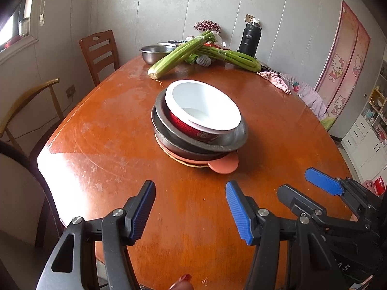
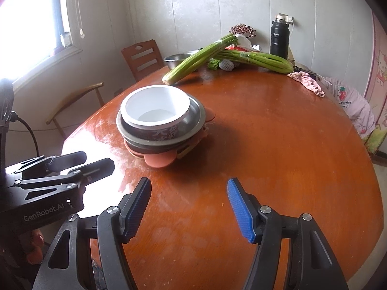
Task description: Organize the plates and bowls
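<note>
We hold the left gripper (image 1: 189, 209) and right gripper (image 2: 189, 207) wide open and empty above the wooden table (image 1: 278, 145), short of the centred stack: white-lined bowl (image 1: 203, 107) in steel pans (image 1: 205, 142).

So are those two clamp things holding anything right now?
No. The left gripper and right gripper are both open and empty, above the table, short of the stacked bowls.

Left gripper (image 1: 189, 204): matte black plastic frame, blue ribbed finger pads (image 1: 238, 211), silver round screws at pivots. Right gripper (image 2: 188, 203): same black frame, blue pads, silver screws. "GenRobot.AI" lettering in white, black cable. Red-painted fingernail (image 1: 185, 278) at lower edge.
</note>
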A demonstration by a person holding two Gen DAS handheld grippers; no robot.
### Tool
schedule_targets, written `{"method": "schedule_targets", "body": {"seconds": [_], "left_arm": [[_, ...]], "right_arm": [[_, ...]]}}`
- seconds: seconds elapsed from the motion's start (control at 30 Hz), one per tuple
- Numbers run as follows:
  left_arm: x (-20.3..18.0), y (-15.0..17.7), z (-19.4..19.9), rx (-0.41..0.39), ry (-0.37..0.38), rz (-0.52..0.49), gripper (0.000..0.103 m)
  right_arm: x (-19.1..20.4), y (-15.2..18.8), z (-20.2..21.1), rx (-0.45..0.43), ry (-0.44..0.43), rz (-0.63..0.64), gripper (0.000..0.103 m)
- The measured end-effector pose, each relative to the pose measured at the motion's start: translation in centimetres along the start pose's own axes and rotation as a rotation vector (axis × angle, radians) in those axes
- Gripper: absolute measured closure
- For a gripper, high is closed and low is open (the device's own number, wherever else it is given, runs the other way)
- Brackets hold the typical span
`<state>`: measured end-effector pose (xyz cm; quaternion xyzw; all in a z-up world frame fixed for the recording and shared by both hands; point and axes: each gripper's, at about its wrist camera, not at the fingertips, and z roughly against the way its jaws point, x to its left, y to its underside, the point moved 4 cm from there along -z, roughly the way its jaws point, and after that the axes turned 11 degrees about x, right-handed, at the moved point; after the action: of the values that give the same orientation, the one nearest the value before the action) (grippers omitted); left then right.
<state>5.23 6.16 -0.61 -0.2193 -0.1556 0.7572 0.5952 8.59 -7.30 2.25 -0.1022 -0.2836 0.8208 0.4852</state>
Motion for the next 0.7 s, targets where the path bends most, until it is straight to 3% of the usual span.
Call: {"method": "schedule_targets", "body": {"seconds": [0.7], "left_arm": [[-0.31, 0.39, -0.42, 0.010, -0.003, -0.014, 0.042]], "right_arm": [[0.01, 0.89, -0.11, 0.020, -0.016, -0.022, 0.036]]}}
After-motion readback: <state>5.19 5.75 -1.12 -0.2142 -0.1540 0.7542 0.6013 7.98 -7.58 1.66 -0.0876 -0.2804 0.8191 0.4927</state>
